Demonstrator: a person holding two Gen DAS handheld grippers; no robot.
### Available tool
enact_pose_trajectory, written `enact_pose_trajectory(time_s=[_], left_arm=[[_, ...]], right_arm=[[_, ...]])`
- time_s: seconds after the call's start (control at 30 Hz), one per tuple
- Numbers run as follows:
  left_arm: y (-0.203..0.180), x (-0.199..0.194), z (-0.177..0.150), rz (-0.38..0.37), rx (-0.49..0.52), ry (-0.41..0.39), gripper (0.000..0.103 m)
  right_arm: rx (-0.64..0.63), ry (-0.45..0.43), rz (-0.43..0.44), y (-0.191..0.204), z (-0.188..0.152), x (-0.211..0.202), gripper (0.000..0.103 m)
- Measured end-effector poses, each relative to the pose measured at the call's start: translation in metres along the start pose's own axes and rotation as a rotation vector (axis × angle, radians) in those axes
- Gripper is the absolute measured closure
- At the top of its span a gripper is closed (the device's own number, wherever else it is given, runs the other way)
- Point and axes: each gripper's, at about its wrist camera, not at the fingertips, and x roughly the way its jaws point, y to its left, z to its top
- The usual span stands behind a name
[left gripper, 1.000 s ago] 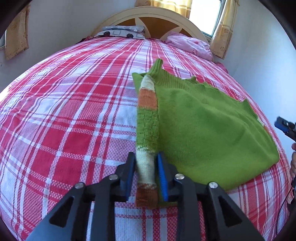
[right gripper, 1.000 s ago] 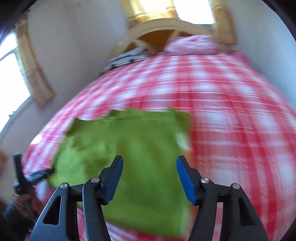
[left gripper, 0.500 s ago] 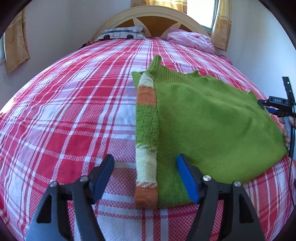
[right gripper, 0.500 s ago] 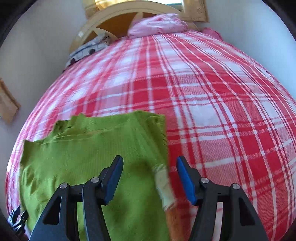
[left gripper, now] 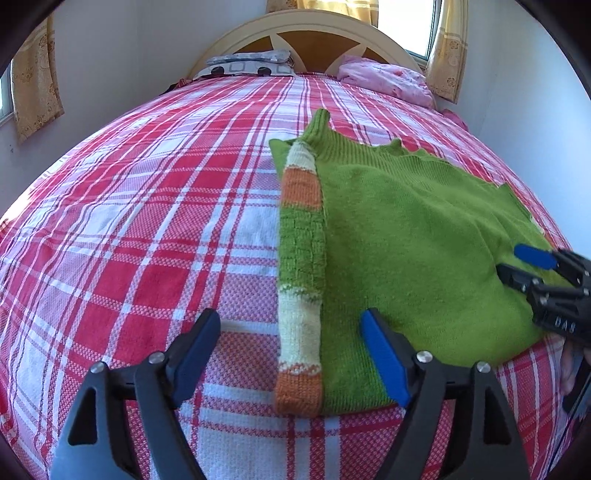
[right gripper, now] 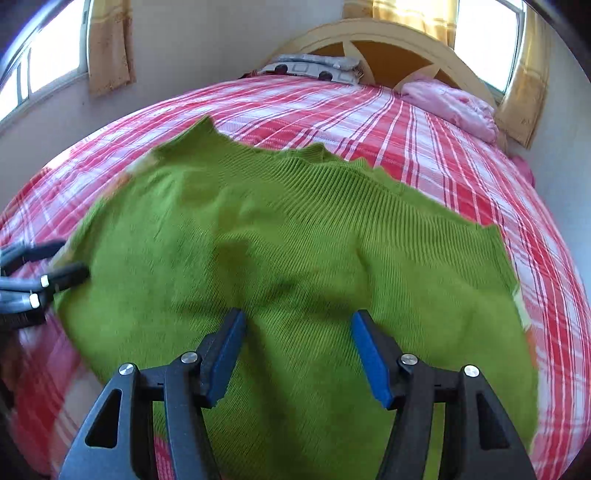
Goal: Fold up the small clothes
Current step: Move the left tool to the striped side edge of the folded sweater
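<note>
A green knitted sweater point(left gripper: 406, 240) lies flat on the red plaid bed point(left gripper: 147, 221). Its striped sleeve point(left gripper: 301, 258), in cream, orange and green, is folded straight along the sweater's left edge. My left gripper point(left gripper: 290, 321) straddles the cuff end of that sleeve. Its jaws are opening and the sleeve lies between them untouched. In the right wrist view the sweater point(right gripper: 277, 240) fills the middle, and my right gripper point(right gripper: 297, 325) hovers open over its near part with only flat knit below. The right gripper point(left gripper: 532, 266) shows at the sweater's right edge; the left gripper point(right gripper: 40, 273) shows at far left.
A cream and wood headboard point(left gripper: 306, 33) stands at the far end, with a grey patterned pillow point(left gripper: 247, 62) and a pink bundle point(left gripper: 388, 81) before it. Walls with curtained windows close both sides. A hand point(left gripper: 569, 365) shows at the right edge.
My left gripper let go of the striped sleeve and its jaws spread wide. The right gripper swung across from the sweater's sleeve side and now sits low over the green body.
</note>
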Motion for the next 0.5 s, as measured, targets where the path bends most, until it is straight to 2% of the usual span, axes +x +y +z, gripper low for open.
enact_pose_trajectory(time_s=[0.2, 0.33, 0.5], left_arm=[[0.001, -0.001, 0.000, -0.008, -0.005, 0.001, 0.016], [0.006, -0.007, -0.003, -0.023, -0.030, -0.006, 0.015], [0.025, -0.020, -0.008, -0.016, -0.069, -0.010, 0.015]], right_arm=[[-0.012, 0.041, -0.003, 0.005, -0.015, -0.011, 0.042], [-0.026, 0.008, -0.019, 0.012, -0.018, -0.027, 0.042], [-0.088, -0.075, 0.012, 0.036, -0.014, -0.048, 0.042]])
